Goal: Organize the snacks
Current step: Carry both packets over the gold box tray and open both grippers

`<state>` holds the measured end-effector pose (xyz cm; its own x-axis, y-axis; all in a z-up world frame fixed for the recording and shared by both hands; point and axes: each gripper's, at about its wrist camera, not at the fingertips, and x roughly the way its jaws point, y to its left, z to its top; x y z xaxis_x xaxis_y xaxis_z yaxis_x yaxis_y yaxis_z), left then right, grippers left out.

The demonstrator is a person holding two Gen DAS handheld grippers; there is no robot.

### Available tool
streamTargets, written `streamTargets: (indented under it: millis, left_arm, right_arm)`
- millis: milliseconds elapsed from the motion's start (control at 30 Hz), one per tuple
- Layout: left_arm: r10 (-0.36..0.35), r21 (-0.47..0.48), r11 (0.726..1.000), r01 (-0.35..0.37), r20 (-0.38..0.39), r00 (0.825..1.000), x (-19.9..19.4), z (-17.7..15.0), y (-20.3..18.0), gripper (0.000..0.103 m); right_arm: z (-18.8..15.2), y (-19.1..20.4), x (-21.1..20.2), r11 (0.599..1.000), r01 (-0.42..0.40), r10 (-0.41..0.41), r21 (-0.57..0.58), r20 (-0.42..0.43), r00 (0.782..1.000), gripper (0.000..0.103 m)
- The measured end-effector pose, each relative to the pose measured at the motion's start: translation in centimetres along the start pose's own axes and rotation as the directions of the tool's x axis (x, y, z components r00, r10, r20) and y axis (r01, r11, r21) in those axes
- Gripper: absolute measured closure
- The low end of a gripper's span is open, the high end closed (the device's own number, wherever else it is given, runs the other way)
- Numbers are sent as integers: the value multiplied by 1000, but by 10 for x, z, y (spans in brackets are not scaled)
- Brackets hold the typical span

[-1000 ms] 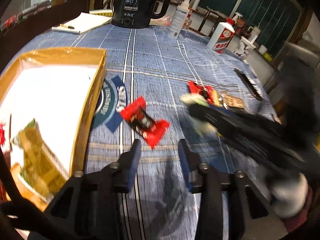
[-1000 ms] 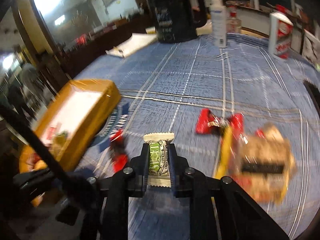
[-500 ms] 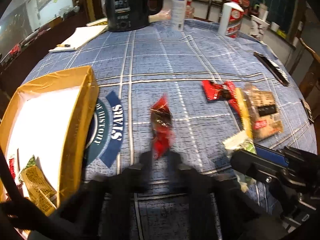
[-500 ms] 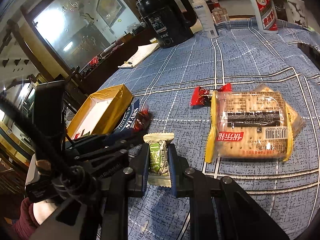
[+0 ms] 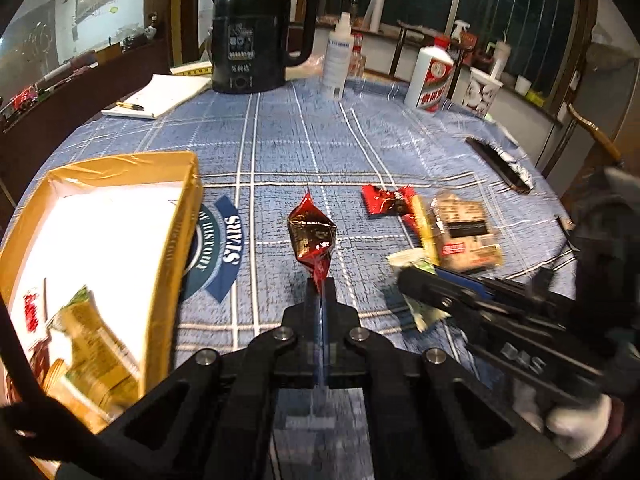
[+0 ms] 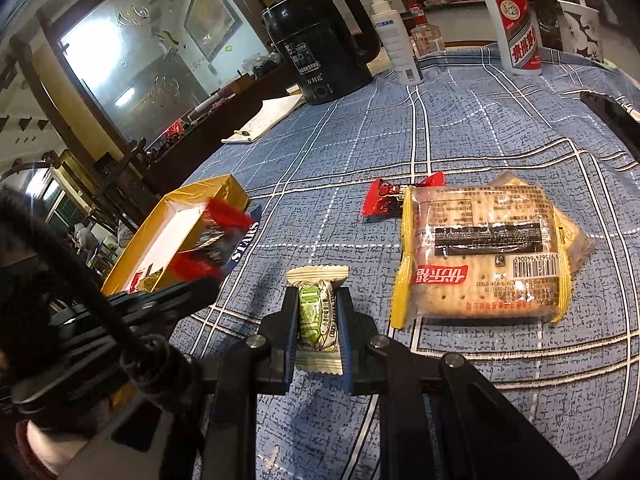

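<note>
We've got the left hand-held gripper (image 5: 320, 286) clenched on the bottom tip of a red snack packet (image 5: 312, 236), w/ the packet standing up off the blue plaid bench (image 5: 280, 140), just right of the yellow box (image 5: 176, 240). From the right wrist cam the same packet (image 6: 212, 236) looks blurred, in front of the box's (image 6: 224, 192) near corner. Our right hand-held gripper (image 6: 318, 314) is grasping a green-and-white candy (image 6: 316, 312) between its fingers, held just above the bench, approx. beside the left one. Inside the box we see a green-gold packet (image 5: 96, 344) and a bit of red wrapper at the near end. On the bench lie a cracker pack (image 6: 480, 256) w/ yellow ends and a 2nd red candy (image 6: 384, 198) touching its far-left corner. Further back: black kettle (image 5: 256, 36), notepad (image 5: 160, 94), white spray bottle (image 5: 338, 56), red-and-white bottle (image 6: 516, 28).
</note>
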<state>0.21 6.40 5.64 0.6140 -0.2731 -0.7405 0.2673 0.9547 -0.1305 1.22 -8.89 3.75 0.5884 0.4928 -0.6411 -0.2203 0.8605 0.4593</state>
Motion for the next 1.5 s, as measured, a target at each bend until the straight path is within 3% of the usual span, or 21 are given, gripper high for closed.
streamTargets:
  millis: [267, 533, 700, 867, 1067, 1167, 1233, 1333, 1400, 1500]
  left_arm:
    - [25, -63, 998, -22, 58, 998, -44, -17, 36, 101]
    - [75, -170, 984, -54, 119, 990, -87, -31, 111, 101]
    - [107, -237, 969, -73, 133, 985, -97, -37, 158, 101]
    - [119, -323, 943, -76, 113, 987, -87, -41, 200, 101]
    - [87, -380, 924, -50, 80, 993, -74, -49, 223, 101]
    - [70, -402, 915, -31, 83, 994, -75, -52, 230, 100]
    - [66, -405, 914, -26, 86, 994, -79, -52, 230, 97]
    - [67, -404, 915, -18, 110, 992, -89, -54, 226, 74]
    - [96, -407, 913, -34, 134, 986, -100, -54, 218, 44]
    - [128, -399, 916, -47, 177, 976, -118, -53, 200, 29]
  right_arm:
    - [2, 21, -6, 999, 4, -4, -42, 20, 1000, 87]
    - [8, 115, -1, 985, -81, 80, -152, -15, 997, 87]
    - [10, 176, 30, 971, -143, 128, -193, -89, 988, 87]
    - [11, 223, 79, 963, -148, 110, -223, -177, 978, 87]
    - [4, 234, 124, 967, -94, 38, -235, -233, 972, 86]
    - [4, 231, 131, 973, -94, 46, -211, -222, 974, 83]
    - [3, 227, 122, 975, -89, 48, -203, -197, 979, 73]
    - [2, 223, 101, 976, -82, 52, -202, -149, 987, 66]
    - [3, 219, 88, 977, -84, 61, -196, -119, 991, 66]
    - [4, 205, 63, 981, -83, 71, -174, -72, 995, 62]
